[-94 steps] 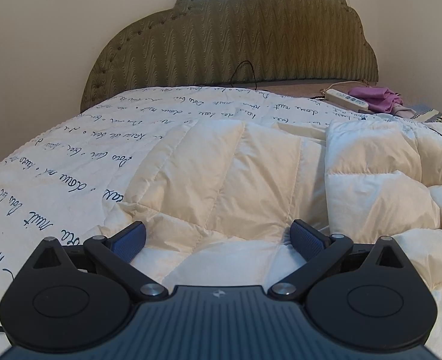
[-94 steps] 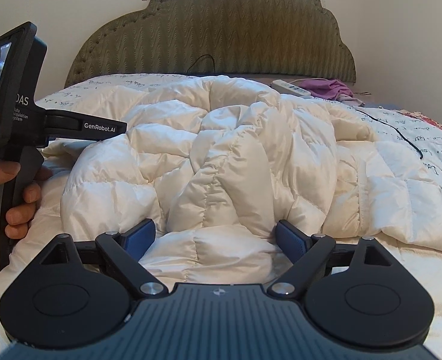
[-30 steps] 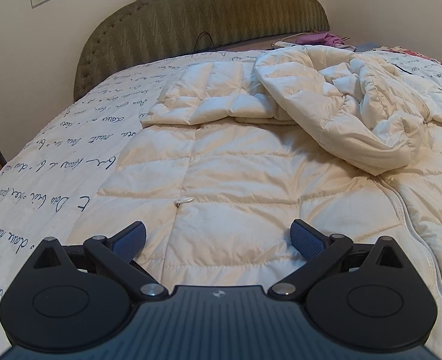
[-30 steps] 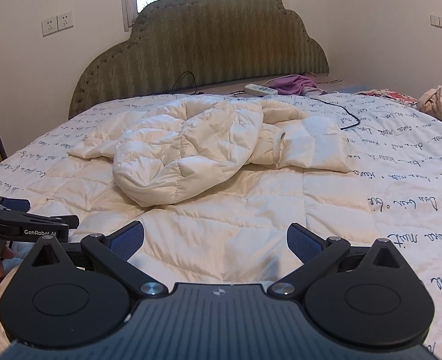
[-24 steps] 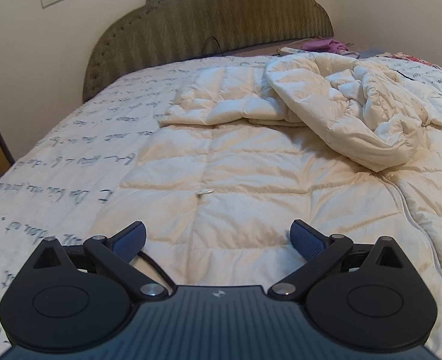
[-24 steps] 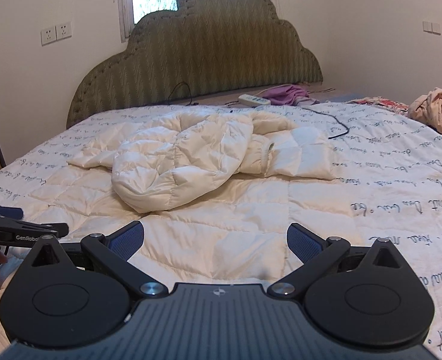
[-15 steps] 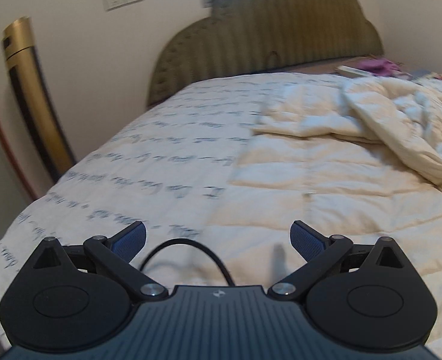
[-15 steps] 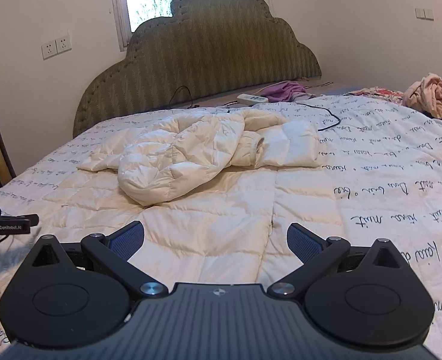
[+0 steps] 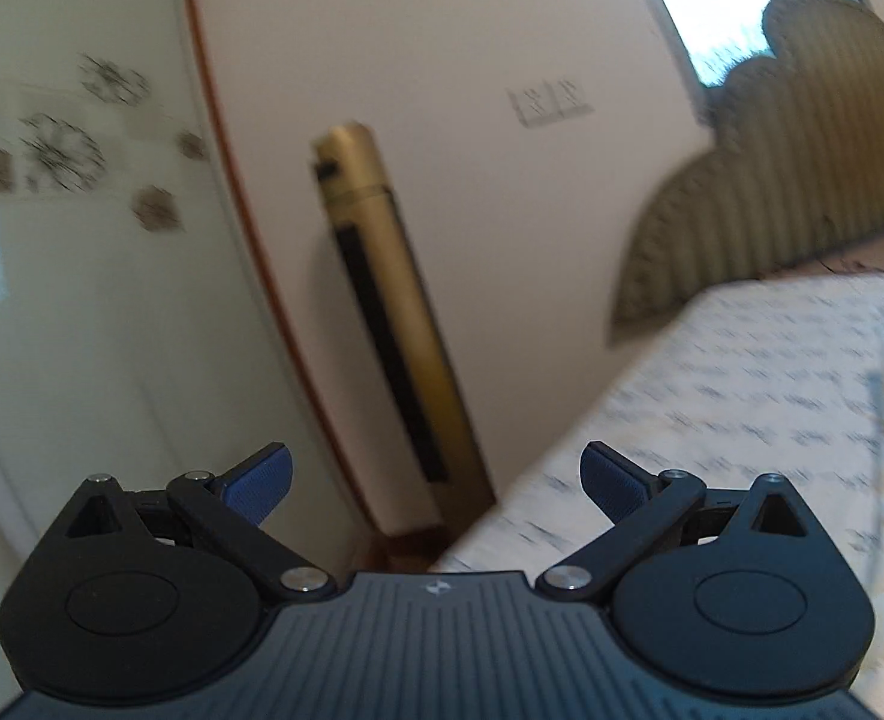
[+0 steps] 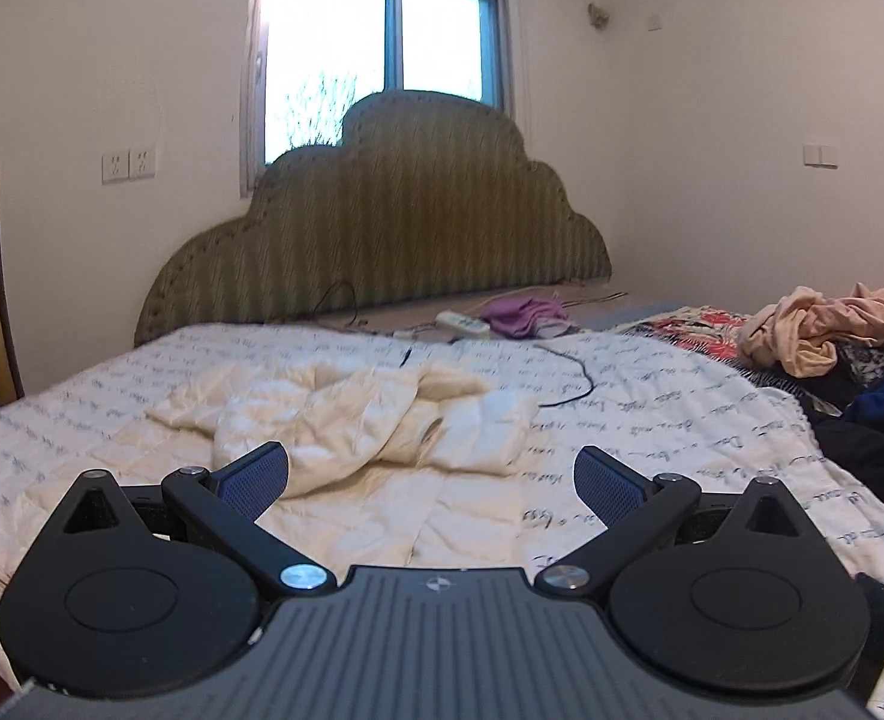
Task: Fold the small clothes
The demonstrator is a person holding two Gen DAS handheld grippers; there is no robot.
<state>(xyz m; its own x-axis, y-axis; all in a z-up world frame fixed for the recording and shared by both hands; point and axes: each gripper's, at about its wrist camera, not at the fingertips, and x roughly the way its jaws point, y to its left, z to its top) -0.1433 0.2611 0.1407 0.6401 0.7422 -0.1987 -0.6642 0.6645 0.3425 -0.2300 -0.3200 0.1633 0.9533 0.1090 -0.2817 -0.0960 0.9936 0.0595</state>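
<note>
In the left wrist view, which is blurred, the left gripper (image 9: 436, 474) is seen with its jaws apart and empty, turned to the wall and a gold upright unit (image 9: 382, 312) beyond the left edge of the bed (image 9: 742, 372); no garment is shown there. In the right wrist view the right gripper (image 10: 430, 474) is also held apart and empty above the near edge of the bed; the cream padded jacket (image 10: 370, 420) is lying rumpled near the middle, so folding is judged not finished, and a return of both grippers to its edges is needed.

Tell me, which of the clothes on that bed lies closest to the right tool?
The cream puffy jacket, rumpled mid-bed just beyond the right tool. The purple garment sits back by the headboard, and the peach bundle is heaped at the far right edge.
</note>
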